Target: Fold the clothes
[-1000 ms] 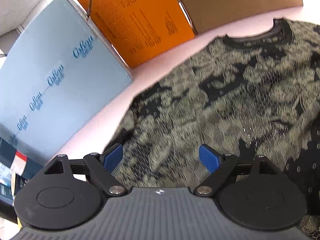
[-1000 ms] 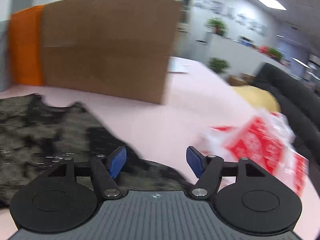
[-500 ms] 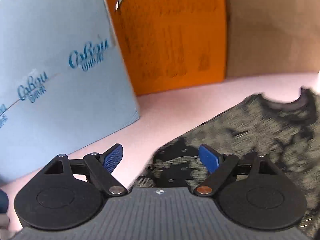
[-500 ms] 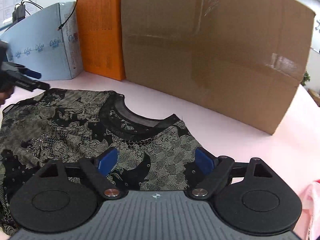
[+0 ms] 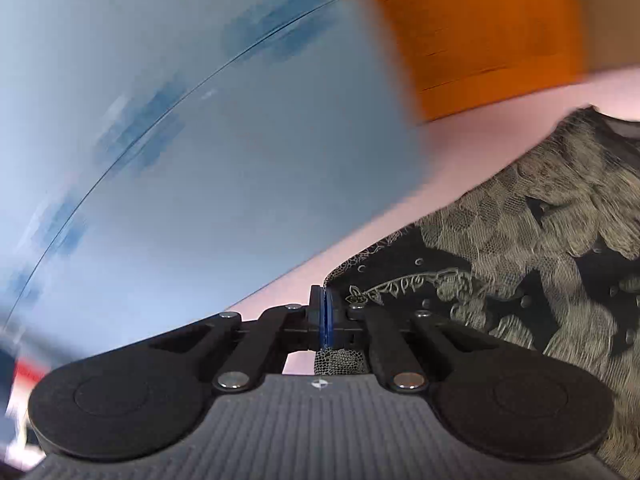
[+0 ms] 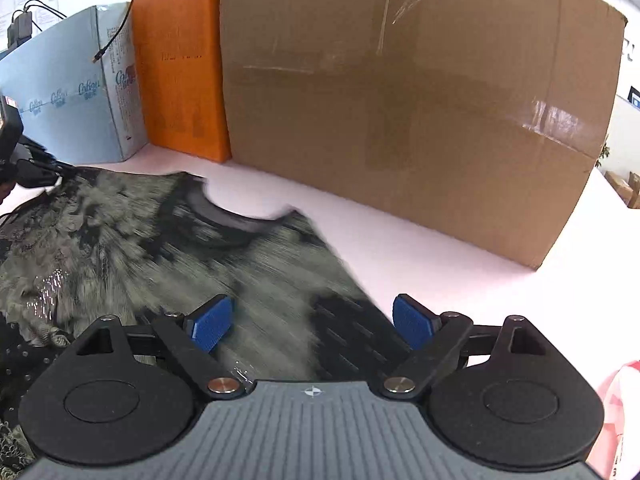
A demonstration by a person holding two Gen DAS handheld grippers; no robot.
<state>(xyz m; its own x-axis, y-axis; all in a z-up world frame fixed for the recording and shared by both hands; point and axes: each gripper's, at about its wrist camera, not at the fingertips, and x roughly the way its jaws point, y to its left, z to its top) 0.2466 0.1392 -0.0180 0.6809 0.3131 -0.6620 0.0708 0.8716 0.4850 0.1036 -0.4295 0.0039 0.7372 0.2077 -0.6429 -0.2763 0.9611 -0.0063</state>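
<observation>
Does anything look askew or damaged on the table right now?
Nothing stands out. The lace top lies spread on the pink table, neckline toward the boxes. Left tool is shut at its sleeve edge.

Both wrist cameras look steeply down from close over the pink table (image 6: 420, 248), sharing the patterned top (image 5: 540, 240) and the orange box (image 6: 180, 80).

Lace top (image 6: 120, 248): black ground, pale olive floral mesh, dark round neckline (facing the boxes). Spread flat on pink tabletop, unfolded. One sleeve edge lifted slightly at its corner; fabric blurred.
</observation>
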